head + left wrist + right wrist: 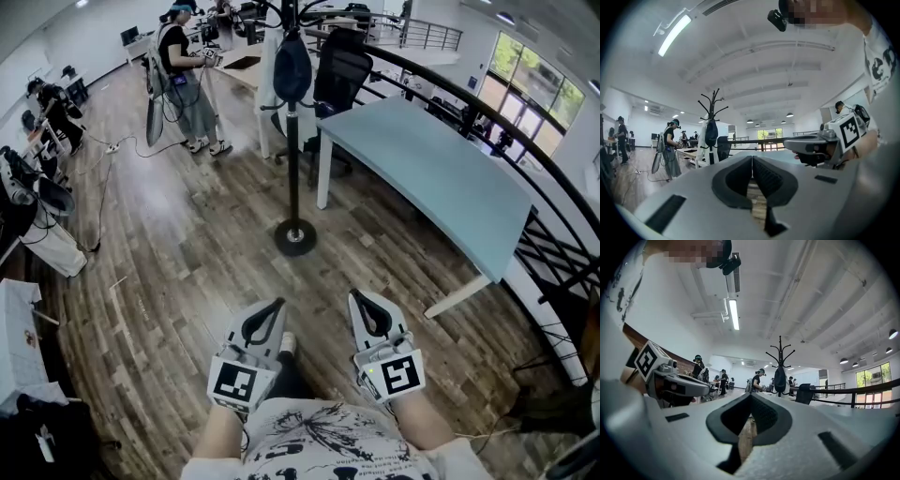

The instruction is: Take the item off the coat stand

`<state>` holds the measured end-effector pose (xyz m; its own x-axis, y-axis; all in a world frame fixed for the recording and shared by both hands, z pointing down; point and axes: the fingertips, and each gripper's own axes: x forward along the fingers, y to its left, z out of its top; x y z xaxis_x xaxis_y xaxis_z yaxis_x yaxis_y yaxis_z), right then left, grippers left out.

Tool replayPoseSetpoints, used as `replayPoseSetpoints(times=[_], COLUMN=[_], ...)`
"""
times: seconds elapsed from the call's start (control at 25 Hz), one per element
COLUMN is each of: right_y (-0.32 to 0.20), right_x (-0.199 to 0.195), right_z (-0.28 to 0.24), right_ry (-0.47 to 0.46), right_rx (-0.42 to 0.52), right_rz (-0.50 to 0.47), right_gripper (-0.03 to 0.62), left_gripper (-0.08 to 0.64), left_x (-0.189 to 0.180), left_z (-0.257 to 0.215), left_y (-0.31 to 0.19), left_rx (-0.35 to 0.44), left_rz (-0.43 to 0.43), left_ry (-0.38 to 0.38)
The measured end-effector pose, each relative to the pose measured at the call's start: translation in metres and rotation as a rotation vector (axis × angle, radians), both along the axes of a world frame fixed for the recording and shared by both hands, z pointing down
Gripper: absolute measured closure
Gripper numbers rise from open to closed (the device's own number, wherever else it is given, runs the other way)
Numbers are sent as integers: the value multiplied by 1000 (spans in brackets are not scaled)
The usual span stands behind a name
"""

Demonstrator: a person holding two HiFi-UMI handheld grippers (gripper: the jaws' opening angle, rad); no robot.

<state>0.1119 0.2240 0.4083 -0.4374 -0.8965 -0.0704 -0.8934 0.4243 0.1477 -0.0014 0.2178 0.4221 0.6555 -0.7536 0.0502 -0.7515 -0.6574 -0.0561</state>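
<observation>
A black coat stand (293, 150) rises from a round base on the wood floor, a couple of steps ahead of me. A dark blue bag-like item (292, 69) hangs near its top. In the left gripper view the item (711, 133) hangs on the stand left of centre. In the right gripper view the item (780, 374) is small and far off. My left gripper (277, 303) and right gripper (355, 296) are held low in front of my body, side by side. Both point toward the stand, well short of it. Both are shut with nothing between the jaws.
A light blue table (441, 173) stands right of the stand, with a black office chair (339, 66) behind it. A dark railing (539, 202) curves along the right. A person (183, 75) stands at the far left, near cables (103, 187) on the floor.
</observation>
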Motion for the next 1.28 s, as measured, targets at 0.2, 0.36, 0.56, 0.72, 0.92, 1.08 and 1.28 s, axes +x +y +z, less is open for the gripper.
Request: replayPoseSetpoints(times=[0.2, 0.36, 0.56, 0.72, 0.92, 1.08, 1.28], right_y=[-61, -121, -202, -261, -323, -365, -419], right_x=[-10, -17, -26, -43, -56, -57, -44], right_z=[4, 3, -5, -13, -14, -17, -14], right_ry=[3, 29, 30, 29, 25, 16, 14], right_rx=[-21, -24, -20, -11, -12, -23, -32], right_rz=[-12, 1, 22, 27, 42, 66, 71], right_gripper=[598, 598, 598, 598, 598, 598, 598], left_gripper=[555, 555, 555, 555, 555, 555, 555], left_x=[-9, -18, -29, -45, -64, -72, -62], left_z=[-3, -7, -17, -28, -34, -34, -26], left_y=[-61, -122, -203, -262, -320, -358, -399], left_rx=[-7, -22, -4, 18, 43, 15, 4], left_rz=[-17, -21, -6, -1, -1, -6, -13], left_ry=[18, 33, 34, 25, 21, 17, 6])
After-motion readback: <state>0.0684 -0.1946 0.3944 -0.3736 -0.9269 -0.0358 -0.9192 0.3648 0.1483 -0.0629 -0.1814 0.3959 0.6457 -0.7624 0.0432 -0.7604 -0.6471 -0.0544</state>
